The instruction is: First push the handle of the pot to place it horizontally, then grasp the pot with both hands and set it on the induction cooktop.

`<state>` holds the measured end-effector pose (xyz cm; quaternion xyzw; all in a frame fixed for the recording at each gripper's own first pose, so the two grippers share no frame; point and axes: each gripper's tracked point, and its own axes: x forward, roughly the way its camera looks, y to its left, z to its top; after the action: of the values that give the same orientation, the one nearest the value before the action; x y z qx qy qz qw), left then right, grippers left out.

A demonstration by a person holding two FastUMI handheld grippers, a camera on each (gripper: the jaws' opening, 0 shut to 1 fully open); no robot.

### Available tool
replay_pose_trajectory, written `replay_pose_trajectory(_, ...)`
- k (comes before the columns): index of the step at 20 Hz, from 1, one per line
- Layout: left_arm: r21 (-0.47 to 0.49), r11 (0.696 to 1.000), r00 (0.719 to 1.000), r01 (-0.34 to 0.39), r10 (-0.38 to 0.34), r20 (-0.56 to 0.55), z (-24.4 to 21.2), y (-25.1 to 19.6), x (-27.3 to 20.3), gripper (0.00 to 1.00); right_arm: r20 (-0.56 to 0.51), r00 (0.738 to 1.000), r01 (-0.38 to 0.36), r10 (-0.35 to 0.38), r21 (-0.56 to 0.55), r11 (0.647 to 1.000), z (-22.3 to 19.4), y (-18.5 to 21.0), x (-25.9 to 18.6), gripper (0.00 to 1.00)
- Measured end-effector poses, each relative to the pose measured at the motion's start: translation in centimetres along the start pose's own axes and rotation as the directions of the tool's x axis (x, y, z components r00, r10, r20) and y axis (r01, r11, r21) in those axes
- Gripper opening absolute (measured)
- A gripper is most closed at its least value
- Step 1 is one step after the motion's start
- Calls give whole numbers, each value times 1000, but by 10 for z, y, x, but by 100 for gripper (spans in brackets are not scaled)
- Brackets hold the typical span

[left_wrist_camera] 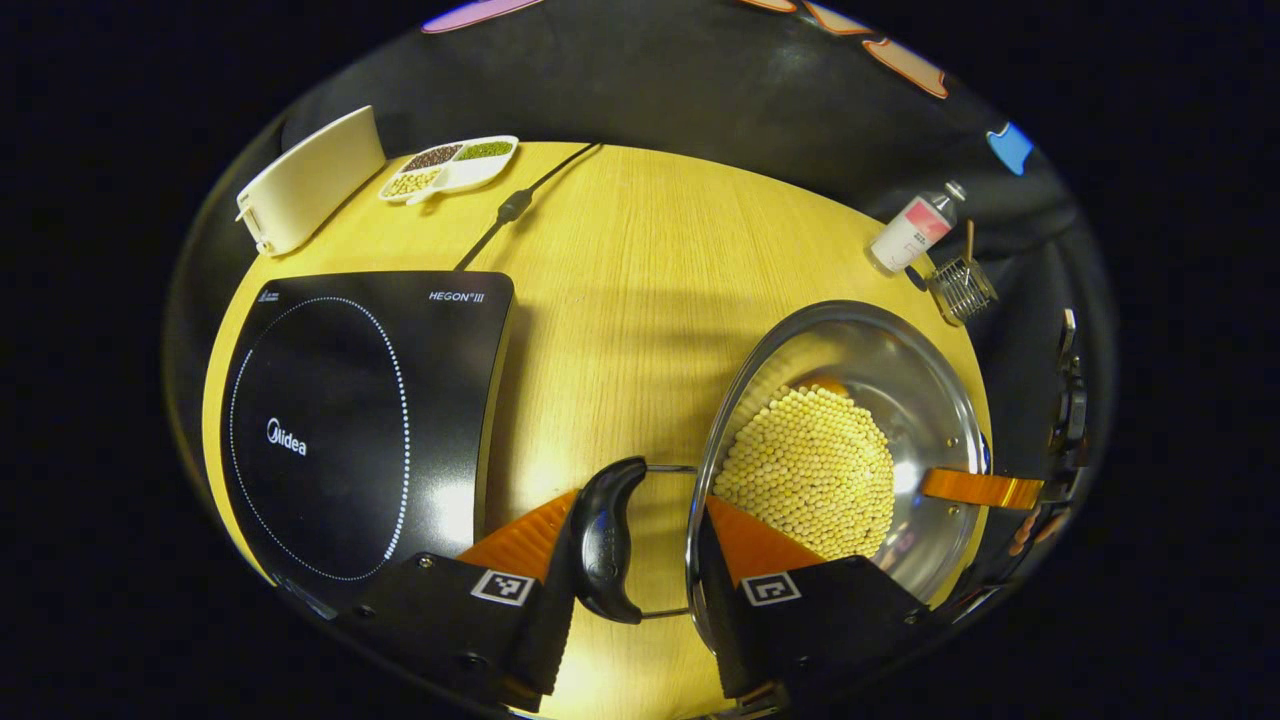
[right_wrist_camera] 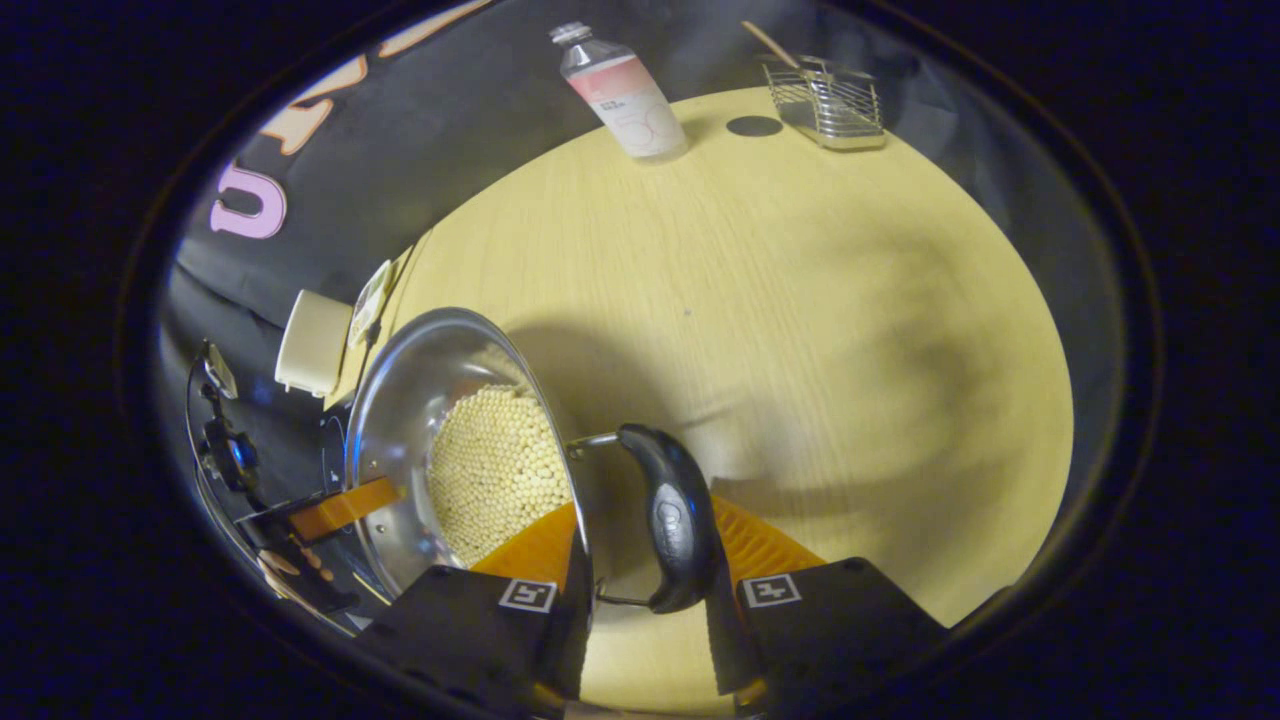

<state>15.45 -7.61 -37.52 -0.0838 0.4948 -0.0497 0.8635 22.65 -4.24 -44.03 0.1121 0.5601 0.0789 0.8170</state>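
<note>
I see a staged kitchen booth: a wooden tabletop (left_wrist_camera: pixel 640 300) with an induction cooktop (left_wrist_camera: pixel 360 420) at nine o'clock, black cloth behind.

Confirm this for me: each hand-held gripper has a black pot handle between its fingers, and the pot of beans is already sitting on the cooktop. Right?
Not quite. The pot is not on the cooktop; in the left gripper view it is beside it, over bare table. The rest holds: the left hand-held gripper and right hand-held gripper each have a black handle between their fingers.
</note>
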Motion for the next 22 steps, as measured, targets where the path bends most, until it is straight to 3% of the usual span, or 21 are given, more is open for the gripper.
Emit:
replay_pose_trajectory(1, 5, 1000, 1000, -3, 3, 11, 2, -2, -4, 61, 1, 1000, -2, 2, 0, 1000, 0, 0, -3, 46)
replay_pose_trajectory(2, 10, 1000, 1000, -3, 2, 20, 2, -4, -10, 60, 5, 1000, -4, 4, -1, 1000, -1, 0, -9, 53)
replay_pose_trajectory(3, 13, 1000, 1000, 0, -1, 27, 2, -5, -14, 61, 13, 1000, -5, 5, -3, 1000, 0, 1, -14, 46)
replay_pose_trajectory(4, 9, 1000, 1000, 2, -3, 28, 1, -5, -19, 60, 19, 1000, -4, 4, -8, 1000, -2, 3, -20, 46)
replay_pose_trajectory(5, 5, 1000, 1000, 6, -7, 27, -1, -5, -23, 60, 24, 1000, 0, 1, -13, 1000, -3, 5, -26, 53)
replay_pose_trajectory(7, -23, 1000, 1000, 13, -13, 10, -10, -4, -32, 60, 38, 999, 6, -5, -31, 1000, -7, 9, -39, 52)
replay_pose_trajectory(8, -39, 999, 1000, 17, -17, 2, -15, -4, -37, 60, 45, 999, 9, -7, -38, 999, -9, 11, -43, 46)
replay_pose_trajectory(9, -50, 999, 1000, 21, -21, 2, -19, -3, -42, 63, 52, 999, 9, -7, -48, 999, -11, 14, -48, 46)
replay_pose_trajectory(10, -57, 998, 1000, 24, -24, 5, -21, 0, -48, 61, 57, 998, 10, -7, -53, 999, -15, 18, -52, 52)
replay_pose_trajectory(13, -63, 998, 999, 24, -22, 23, -27, 12, -67, 63, 75, 997, 4, 1, -68, 998, -26, 34, -65, 52)
replay_pose_trajectory(22, -31, 999, 997, 37, -35, 65, -22, 97, -122, 63, 116, 993, -7, 12, -46, 999, -73, 129, -83, 52)
